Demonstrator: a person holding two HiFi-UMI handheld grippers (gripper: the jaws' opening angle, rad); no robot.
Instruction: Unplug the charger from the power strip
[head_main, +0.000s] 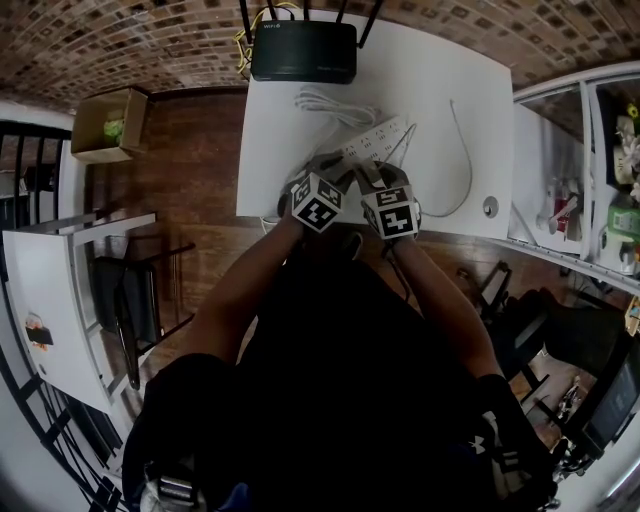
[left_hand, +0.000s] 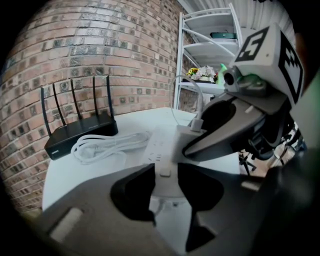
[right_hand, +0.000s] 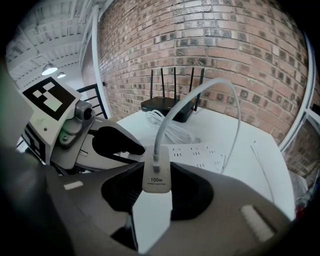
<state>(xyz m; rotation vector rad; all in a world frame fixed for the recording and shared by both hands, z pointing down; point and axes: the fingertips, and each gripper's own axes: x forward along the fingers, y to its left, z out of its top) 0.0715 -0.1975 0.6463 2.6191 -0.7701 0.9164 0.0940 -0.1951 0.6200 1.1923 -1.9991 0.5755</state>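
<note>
A white power strip lies on the white table. In the left gripper view its near end sits between the jaws of my left gripper, whose pads rest against both sides. A white charger block marked 100W stands on the strip, and my right gripper is shut on it. The charger's white cable arches up and away to the right. In the head view both grippers, left and right, meet over the strip's near end, close to the table's front edge.
A black router with antennas stands at the table's back edge, with a coiled white cord in front of it. A cardboard box sits on the floor to the left. A white shelf stands to the right.
</note>
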